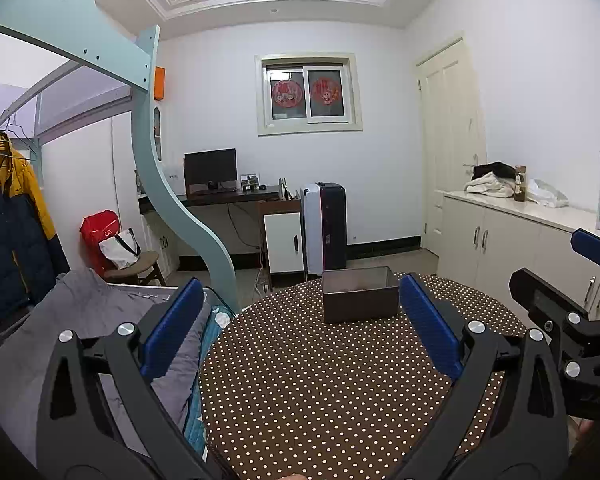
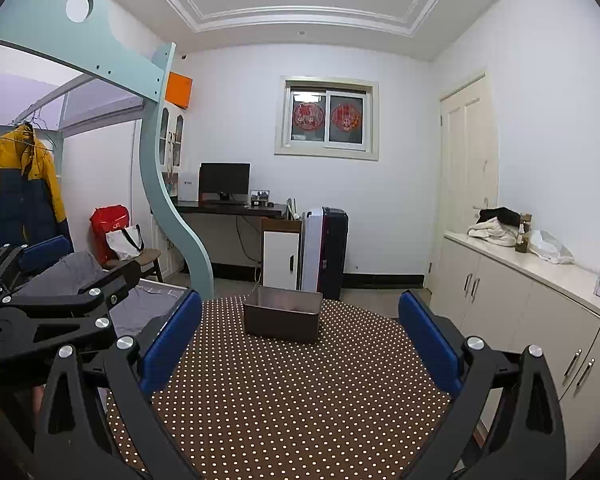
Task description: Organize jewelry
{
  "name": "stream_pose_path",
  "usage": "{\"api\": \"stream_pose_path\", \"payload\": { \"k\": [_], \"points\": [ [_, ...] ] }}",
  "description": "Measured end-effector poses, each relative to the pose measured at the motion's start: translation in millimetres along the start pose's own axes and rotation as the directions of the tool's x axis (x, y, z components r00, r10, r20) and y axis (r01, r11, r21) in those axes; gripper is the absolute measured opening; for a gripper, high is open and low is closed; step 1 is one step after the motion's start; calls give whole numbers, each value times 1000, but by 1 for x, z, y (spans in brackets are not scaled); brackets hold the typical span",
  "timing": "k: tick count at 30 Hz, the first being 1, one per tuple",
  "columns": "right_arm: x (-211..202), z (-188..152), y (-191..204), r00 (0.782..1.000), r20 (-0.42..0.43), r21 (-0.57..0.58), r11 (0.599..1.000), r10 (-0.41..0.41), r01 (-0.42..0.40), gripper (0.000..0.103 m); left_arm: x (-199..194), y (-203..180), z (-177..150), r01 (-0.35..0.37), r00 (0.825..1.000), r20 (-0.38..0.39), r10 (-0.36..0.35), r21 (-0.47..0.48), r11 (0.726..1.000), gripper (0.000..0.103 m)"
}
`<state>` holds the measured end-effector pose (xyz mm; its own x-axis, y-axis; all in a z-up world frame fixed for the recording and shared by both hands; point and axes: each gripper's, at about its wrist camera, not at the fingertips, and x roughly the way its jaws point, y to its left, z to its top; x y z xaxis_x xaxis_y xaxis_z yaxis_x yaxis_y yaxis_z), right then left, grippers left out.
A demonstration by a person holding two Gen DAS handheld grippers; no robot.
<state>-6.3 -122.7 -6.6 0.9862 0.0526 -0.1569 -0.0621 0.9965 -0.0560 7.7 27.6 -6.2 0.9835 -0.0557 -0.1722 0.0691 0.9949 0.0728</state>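
A dark brown open box (image 1: 360, 296) stands at the far side of a round table with a brown polka-dot cloth (image 1: 320, 392). What lies inside the box cannot be made out, and I see no jewelry on the cloth. My left gripper (image 1: 302, 292) is held above the table's near edge, open and with nothing between its blue pads. In the right wrist view the same box (image 2: 282, 316) sits ahead on the dotted cloth (image 2: 292, 400). My right gripper (image 2: 300, 312) is also open and holds nothing. Each gripper shows at the edge of the other's view.
A bed with grey bedding (image 1: 72, 320) lies left of the table, under a pale green loft frame (image 1: 172, 184). White cabinets (image 2: 540, 320) run along the right wall. A desk with a monitor (image 1: 210, 168) and a suitcase (image 1: 328, 228) stand at the far wall.
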Motion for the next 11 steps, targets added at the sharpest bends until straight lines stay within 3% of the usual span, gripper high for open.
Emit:
{"api": "stream_pose_path", "payload": {
  "k": [11],
  "points": [
    [26,-14,-10,998,-60,16,1000,-2,3,95,31,-9,-12,1,998,-64,1,22,1000,97]
  ]
}}
